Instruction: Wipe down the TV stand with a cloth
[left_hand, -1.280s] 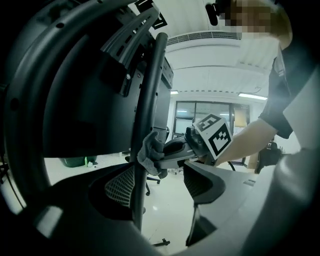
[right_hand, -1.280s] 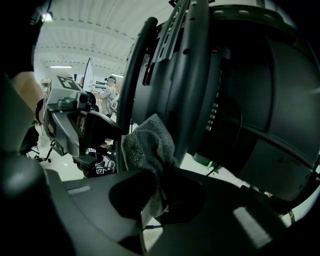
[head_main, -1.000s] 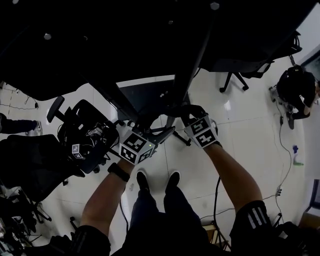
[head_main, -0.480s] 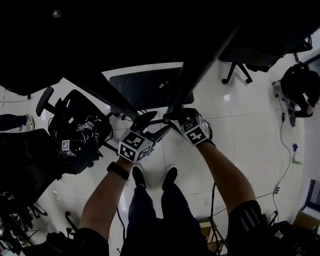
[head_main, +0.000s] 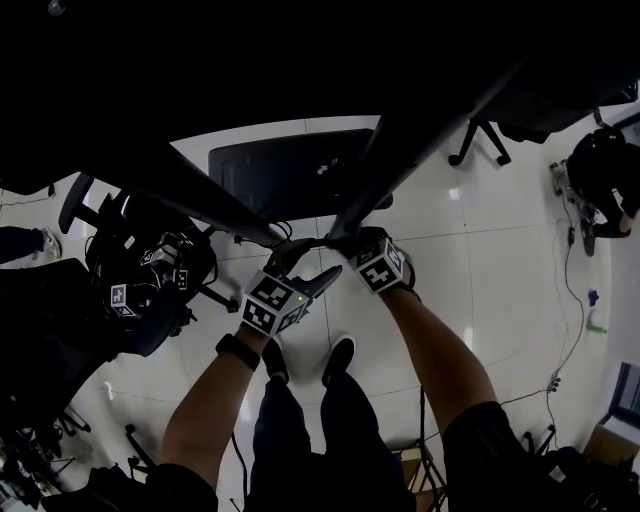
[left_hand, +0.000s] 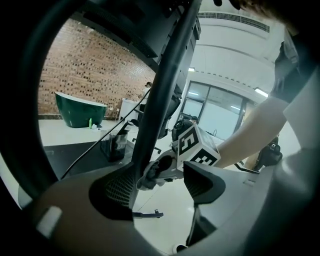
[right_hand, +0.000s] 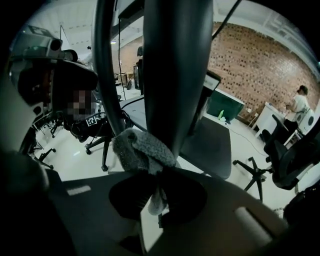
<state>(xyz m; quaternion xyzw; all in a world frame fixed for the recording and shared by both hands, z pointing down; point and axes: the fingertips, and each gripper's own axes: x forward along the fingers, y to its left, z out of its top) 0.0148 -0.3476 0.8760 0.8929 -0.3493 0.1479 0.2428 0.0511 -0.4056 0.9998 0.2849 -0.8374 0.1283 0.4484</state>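
Against round black pole (right_hand: 172, 75), right tongs (right_hand: 157, 189) clenching fuzzy grey cloth (right_hand: 142, 150), left tongs (left_hand: 160, 187) released.

No word, brand or number is legible anywhere in the room. Only black-and-white square code patterns show in the head view: on the left gripper's marker cube (head_main: 272, 303) at centre, on the right gripper's marker cube (head_main: 379, 267) just beside it, and on a small tag (head_main: 118, 297) on dark gear (head_main: 160, 265) at the left.

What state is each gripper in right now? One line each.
Left gripper: open, gripping nothing.
Right gripper: shut on the grey cloth.
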